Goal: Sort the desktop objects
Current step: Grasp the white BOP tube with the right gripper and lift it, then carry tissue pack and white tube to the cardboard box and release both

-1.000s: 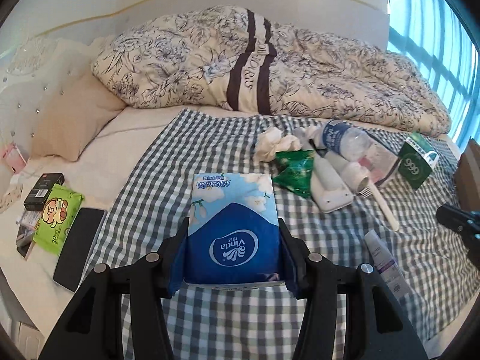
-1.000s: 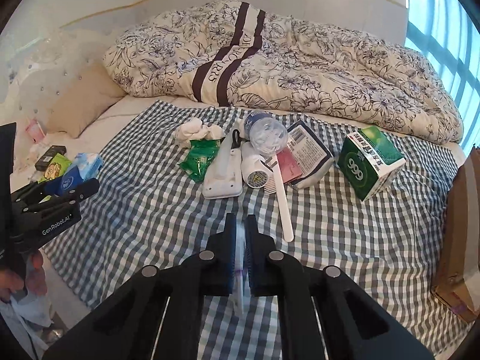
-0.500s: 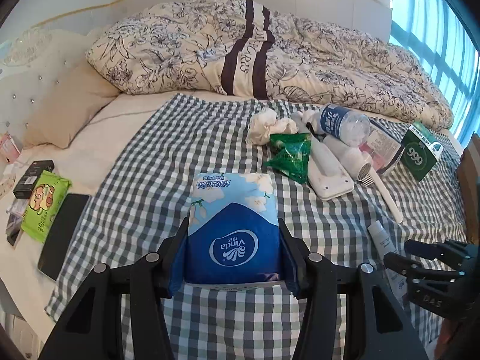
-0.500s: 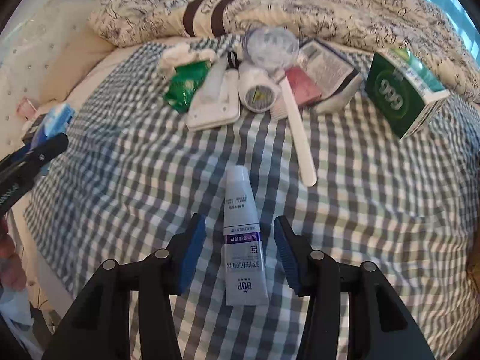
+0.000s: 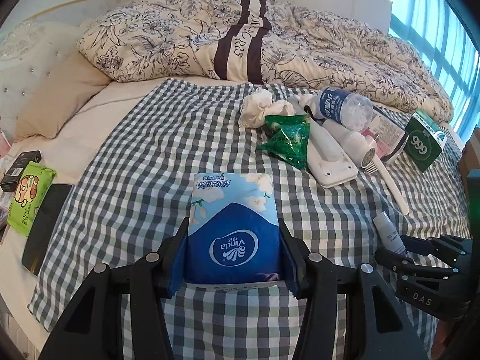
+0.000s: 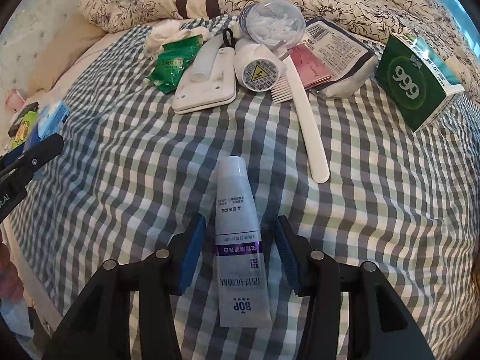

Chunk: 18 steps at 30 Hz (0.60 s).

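Observation:
My left gripper (image 5: 233,234) is shut on a blue Vinda tissue pack (image 5: 232,228) above the checked cloth (image 5: 150,156). My right gripper (image 6: 238,237) is open, its fingers on either side of a white and purple BOP tube (image 6: 238,240) that lies on the cloth (image 6: 135,165). The tube (image 5: 390,234) and right gripper (image 5: 420,255) also show at the right of the left wrist view. A pile lies beyond: green packet (image 6: 174,63), white flat device (image 6: 207,87), water bottle (image 6: 271,24), white comb (image 6: 303,102), green 999 box (image 6: 414,81).
A floral duvet (image 5: 255,36) lies at the back of the bed. A beige pillow (image 5: 57,96) is at the left. A green wipes pack (image 5: 28,198), a black phone (image 5: 45,225) and a small black box (image 5: 21,171) lie off the cloth's left edge.
The right gripper opened from shut, lowered and now straddles the tube lying on the cloth. The left gripper with the tissue pack shifted right over the cloth.

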Available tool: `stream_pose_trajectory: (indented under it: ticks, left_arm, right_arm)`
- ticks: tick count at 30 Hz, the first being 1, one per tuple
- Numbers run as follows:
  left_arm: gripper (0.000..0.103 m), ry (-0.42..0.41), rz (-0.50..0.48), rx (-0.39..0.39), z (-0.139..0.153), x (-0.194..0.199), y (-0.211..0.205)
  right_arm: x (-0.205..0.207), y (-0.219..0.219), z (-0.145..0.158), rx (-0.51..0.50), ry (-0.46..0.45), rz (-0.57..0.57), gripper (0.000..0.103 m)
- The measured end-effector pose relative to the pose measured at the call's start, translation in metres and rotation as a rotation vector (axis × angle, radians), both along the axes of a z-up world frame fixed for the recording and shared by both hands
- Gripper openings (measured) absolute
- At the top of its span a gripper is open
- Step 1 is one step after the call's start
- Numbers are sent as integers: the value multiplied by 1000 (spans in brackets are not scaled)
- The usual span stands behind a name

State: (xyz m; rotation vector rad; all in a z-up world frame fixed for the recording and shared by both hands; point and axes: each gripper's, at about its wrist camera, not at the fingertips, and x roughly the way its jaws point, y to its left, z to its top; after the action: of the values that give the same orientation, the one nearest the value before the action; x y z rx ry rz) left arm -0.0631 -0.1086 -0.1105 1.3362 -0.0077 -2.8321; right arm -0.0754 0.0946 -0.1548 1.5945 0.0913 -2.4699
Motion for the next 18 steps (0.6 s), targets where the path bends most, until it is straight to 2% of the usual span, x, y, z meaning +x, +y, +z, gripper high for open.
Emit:
stream_pose_trajectory:
  ticks: [1, 2, 3, 14, 18]
  left_arm:
    - [53, -2, 0, -2, -1, 0, 1]
    - [53, -3, -2, -1, -1, 0, 1]
    - [53, -4, -3, -1, -1, 0, 2]
    - [53, 0, 7, -10, 5, 3, 1]
    - [53, 9, -7, -16, 13, 9, 7]
  right_arm:
    - [0, 0, -1, 11, 1, -1, 44]
    - [0, 0, -2, 27, 5, -4, 34]
    - [1, -1, -1, 38, 11, -2, 29]
    - [9, 4, 15, 35, 66, -6, 28]
    - [12, 11, 34, 14, 97, -19, 28]
